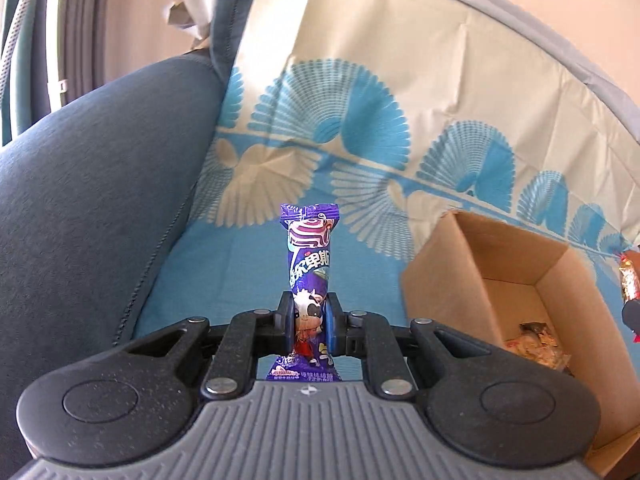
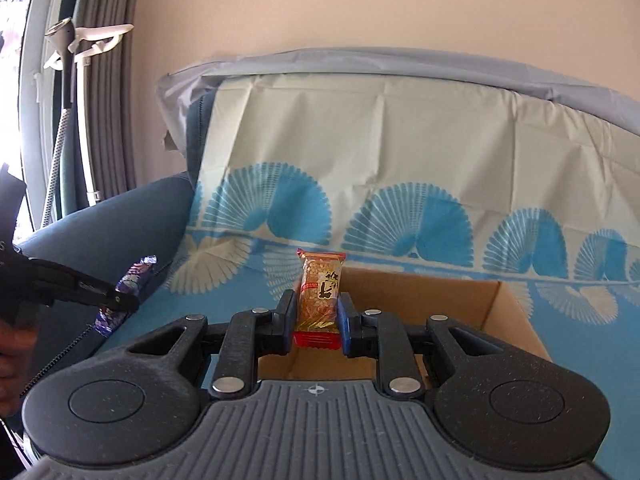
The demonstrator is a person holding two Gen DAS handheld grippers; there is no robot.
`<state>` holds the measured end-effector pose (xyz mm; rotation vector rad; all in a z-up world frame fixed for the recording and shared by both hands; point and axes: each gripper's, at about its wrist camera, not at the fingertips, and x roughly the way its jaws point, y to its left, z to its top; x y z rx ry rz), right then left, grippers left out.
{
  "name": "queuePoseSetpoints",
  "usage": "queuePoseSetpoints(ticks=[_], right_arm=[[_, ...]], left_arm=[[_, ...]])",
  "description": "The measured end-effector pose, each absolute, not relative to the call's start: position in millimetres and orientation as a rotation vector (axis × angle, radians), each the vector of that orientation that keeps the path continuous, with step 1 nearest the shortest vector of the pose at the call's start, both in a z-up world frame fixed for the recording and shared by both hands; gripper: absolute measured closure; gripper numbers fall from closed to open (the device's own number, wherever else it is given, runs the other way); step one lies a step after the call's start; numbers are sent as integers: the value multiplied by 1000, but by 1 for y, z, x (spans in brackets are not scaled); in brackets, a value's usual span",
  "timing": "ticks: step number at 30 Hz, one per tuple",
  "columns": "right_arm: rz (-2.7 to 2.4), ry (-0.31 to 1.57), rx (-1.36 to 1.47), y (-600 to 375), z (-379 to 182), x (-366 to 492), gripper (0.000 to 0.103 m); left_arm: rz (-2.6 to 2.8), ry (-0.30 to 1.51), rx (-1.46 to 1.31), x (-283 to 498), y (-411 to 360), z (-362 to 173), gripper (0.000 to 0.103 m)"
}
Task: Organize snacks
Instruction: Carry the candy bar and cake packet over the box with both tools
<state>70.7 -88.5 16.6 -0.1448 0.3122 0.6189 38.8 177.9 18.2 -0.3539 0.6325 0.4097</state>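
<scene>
My left gripper (image 1: 309,322) is shut on a purple candy packet (image 1: 309,268) with a cartoon cow, held upright above the blue cloth. To its right stands an open cardboard box (image 1: 516,256) with a few wrapped snacks (image 1: 536,346) on its floor. My right gripper (image 2: 318,316) is shut on a golden peanut-snack packet (image 2: 321,292) with red ends, held upright over the near edge of the same cardboard box (image 2: 508,308). In the right wrist view the left gripper (image 2: 120,300) shows at the far left with the purple candy packet (image 2: 134,280).
A cream and blue fan-patterned cloth (image 1: 360,128) covers the sofa seat and back. A dark blue armrest (image 1: 92,184) rises on the left. Curtains and a white stand (image 2: 80,80) are by the window at the far left. A person's hand (image 2: 12,356) holds the left gripper.
</scene>
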Motion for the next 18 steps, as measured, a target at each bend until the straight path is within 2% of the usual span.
queuePoseSetpoints(ticks=[18], right_arm=[[498, 289, -154, -145, 13, 84, 81]], left_arm=[[259, 514, -286, 74, 106, 40, 87]])
